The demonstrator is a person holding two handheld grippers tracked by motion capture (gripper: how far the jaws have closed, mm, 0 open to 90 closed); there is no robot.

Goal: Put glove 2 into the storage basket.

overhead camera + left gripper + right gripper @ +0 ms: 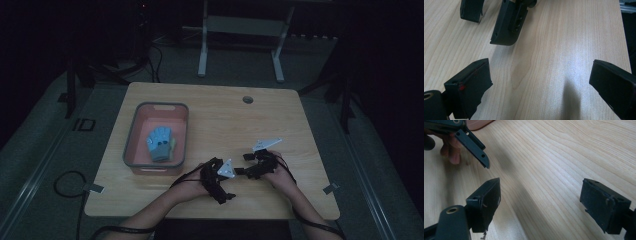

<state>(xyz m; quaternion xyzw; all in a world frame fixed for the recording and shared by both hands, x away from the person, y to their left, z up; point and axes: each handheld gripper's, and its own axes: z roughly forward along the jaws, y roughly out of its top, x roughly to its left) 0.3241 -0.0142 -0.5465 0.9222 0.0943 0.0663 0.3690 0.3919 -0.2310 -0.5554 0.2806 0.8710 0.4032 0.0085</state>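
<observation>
Both grippers, left gripper and right gripper, hover wide open and empty right of the basin; judging by this, the next move is reaching its blue glove.

High view: very dim, underexposed; surroundings nearly black, counter muted, detail soft. Both gripper views: bright, even light. Pale glare patch on wood grain in the left gripper view, with a soft shadow below it. Near jaws slightly blurred.
</observation>
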